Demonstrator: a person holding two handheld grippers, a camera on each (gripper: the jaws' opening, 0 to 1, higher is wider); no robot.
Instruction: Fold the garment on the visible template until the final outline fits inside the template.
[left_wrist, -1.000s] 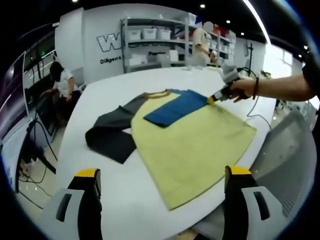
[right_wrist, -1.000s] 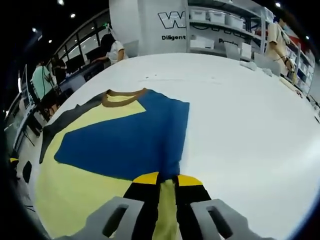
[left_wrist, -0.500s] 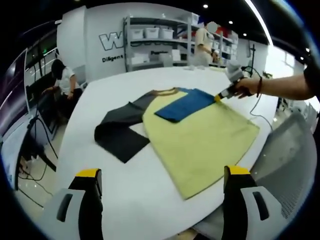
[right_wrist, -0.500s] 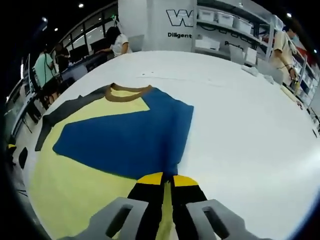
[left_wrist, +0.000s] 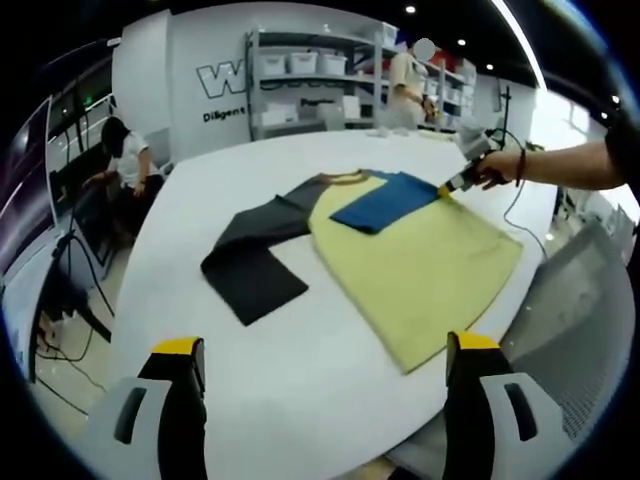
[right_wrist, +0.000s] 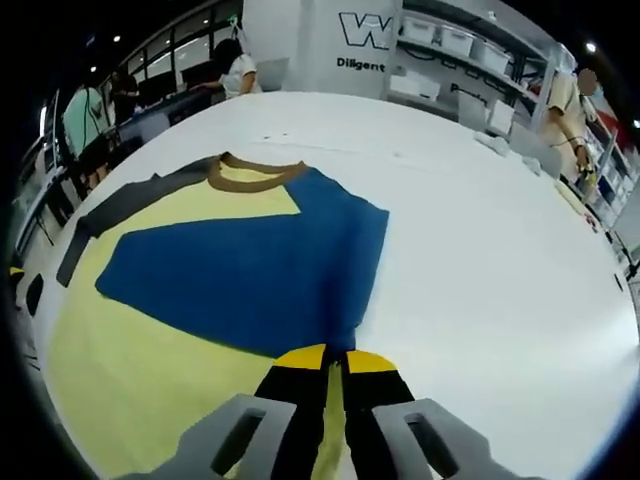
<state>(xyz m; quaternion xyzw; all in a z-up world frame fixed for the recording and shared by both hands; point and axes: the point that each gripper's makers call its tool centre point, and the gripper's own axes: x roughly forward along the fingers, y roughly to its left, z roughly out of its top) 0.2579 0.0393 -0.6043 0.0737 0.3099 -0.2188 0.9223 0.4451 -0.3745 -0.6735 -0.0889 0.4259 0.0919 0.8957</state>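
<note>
White table (left_wrist: 260, 390) spreads under your hands, with shelves (left_wrist: 310, 85) against the back wall. You have one shirt (left_wrist: 420, 260) on it: a yellow body, one blue sleeve (left_wrist: 385, 200) folded in over the chest, one dark sleeve (left_wrist: 250, 265) lying out flat to the side, and a brown collar (right_wrist: 250, 175). Two other people (left_wrist: 125, 160) are at the edges of the room, one bent at a bench, one by the shelves. Your left gripper (left_wrist: 320, 365) hovers with its jaws wide apart and nothing between them, well short of the shirt's hem. Your right gripper (right_wrist: 325, 362) has its jaws pinched together on the shirt where the blue sleeve meets the yellow side; in the left gripper view it (left_wrist: 455, 183) sits at the shirt's far edge. Compared with a second ago, the shirt lies further toward the right of the left gripper view and the dark sleeve shows more fully, while your right gripper's grip is unchanged.
</note>
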